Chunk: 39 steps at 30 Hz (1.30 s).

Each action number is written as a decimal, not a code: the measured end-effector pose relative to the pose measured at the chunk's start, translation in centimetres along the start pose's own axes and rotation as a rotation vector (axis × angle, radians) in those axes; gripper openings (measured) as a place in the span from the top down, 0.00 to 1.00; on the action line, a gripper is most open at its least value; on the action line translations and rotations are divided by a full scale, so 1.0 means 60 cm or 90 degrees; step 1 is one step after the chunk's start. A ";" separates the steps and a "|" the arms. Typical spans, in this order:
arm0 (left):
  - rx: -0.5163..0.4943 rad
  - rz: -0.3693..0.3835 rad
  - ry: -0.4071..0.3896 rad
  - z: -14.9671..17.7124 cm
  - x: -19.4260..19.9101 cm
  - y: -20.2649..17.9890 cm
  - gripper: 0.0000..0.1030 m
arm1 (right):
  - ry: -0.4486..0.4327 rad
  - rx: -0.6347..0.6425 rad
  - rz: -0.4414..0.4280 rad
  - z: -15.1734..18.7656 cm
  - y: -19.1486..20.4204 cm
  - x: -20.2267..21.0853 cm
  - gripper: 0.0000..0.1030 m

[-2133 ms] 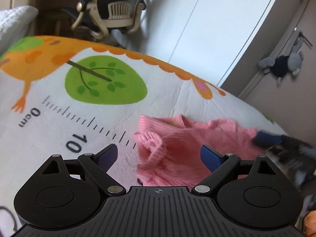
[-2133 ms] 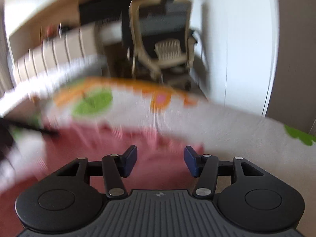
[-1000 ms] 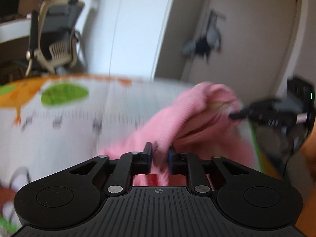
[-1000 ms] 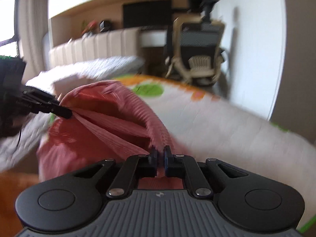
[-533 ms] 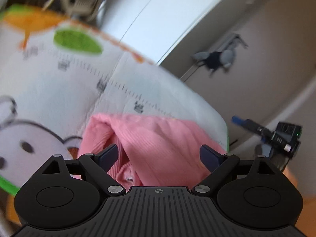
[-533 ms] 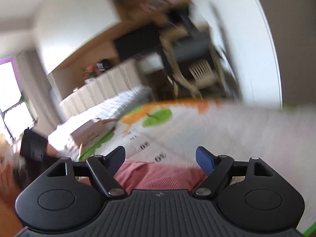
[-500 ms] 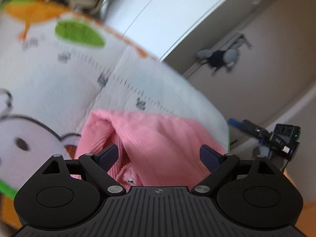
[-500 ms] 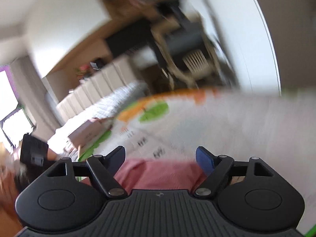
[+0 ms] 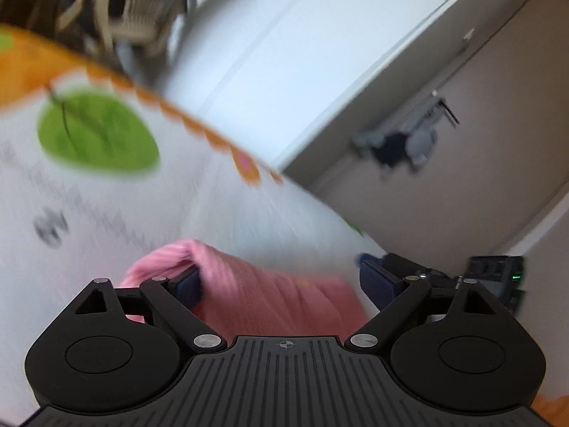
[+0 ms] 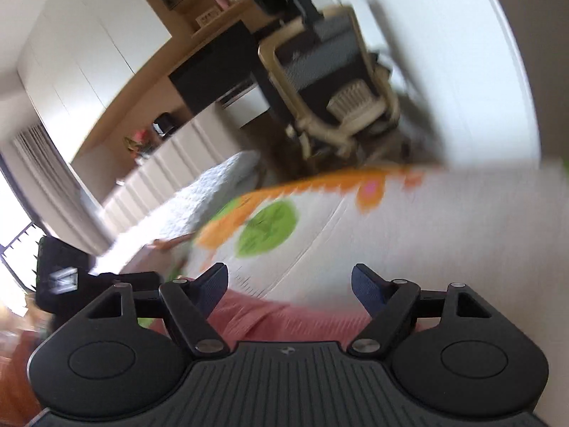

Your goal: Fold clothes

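Bedroom, blurred: white wardrobe, office chair [image 10: 334,82] beyond a printed play mat [image 9: 249,220] with a ruler strip and green leaf [image 9: 96,131]. Pink ribbed sweater [image 9: 256,295] lies bunched near the mat's near edge, a rolled hump at its left end. Left gripper [image 9: 279,283] spread wide, holding nothing, its left finger against the hump. Right gripper [image 10: 288,281] equally wide, empty, above the sweater's right part. Judgement: whichever fold comes, pinch both layers at an edge and pull flat.
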<state>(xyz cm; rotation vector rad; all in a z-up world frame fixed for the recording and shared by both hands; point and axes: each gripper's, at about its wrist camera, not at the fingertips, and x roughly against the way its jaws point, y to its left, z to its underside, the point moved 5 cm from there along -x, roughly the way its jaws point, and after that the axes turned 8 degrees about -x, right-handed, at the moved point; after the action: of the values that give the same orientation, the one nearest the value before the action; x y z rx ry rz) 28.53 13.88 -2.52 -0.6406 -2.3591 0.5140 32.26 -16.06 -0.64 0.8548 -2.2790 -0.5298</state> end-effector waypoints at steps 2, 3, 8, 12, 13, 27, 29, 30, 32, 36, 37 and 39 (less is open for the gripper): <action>-0.036 -0.048 -0.006 0.004 0.017 0.000 0.08 | -0.006 0.101 0.040 0.010 0.022 0.014 0.24; -0.048 -0.069 -0.003 0.013 0.028 0.001 0.08 | -0.006 0.155 0.054 0.020 0.036 0.021 0.24; -0.096 -0.199 0.010 0.051 0.075 0.013 0.06 | 0.060 0.444 0.026 0.137 0.162 0.003 0.24; -0.120 -0.314 0.029 0.066 0.091 0.032 0.06 | 0.119 0.623 0.005 0.241 0.254 -0.062 0.24; -0.126 -0.323 0.029 0.071 0.098 0.036 0.06 | 0.124 0.644 0.016 0.255 0.265 -0.085 0.24; -0.154 -0.331 -0.022 0.090 0.154 0.044 0.05 | 0.029 0.218 0.020 0.100 0.221 -0.073 0.81; -0.155 -0.331 -0.027 0.089 0.158 0.043 0.04 | 0.058 0.243 0.017 0.121 0.234 -0.076 0.80; -0.156 -0.332 -0.029 0.088 0.160 0.042 0.04 | 0.087 0.274 0.014 0.146 0.245 -0.083 0.80; -0.156 -0.337 -0.032 0.086 0.163 0.041 0.04 | 0.160 0.324 0.006 0.204 0.261 -0.110 0.74; -0.155 -0.342 -0.035 0.082 0.170 0.039 0.04 | 0.216 0.354 -0.014 0.272 0.272 -0.121 0.47; -0.151 -0.337 -0.037 0.081 0.173 0.039 0.04 | 0.214 0.346 -0.027 0.263 0.273 -0.108 0.46; -0.124 -0.308 -0.042 0.080 0.180 0.044 0.04 | 0.202 0.312 -0.054 0.226 0.270 -0.077 0.46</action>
<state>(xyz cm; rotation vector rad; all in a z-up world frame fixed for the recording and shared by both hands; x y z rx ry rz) 18.81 21.10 -2.20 -0.1189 -2.5283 0.0926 18.65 0.51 -3.26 1.1782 -2.1054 0.1389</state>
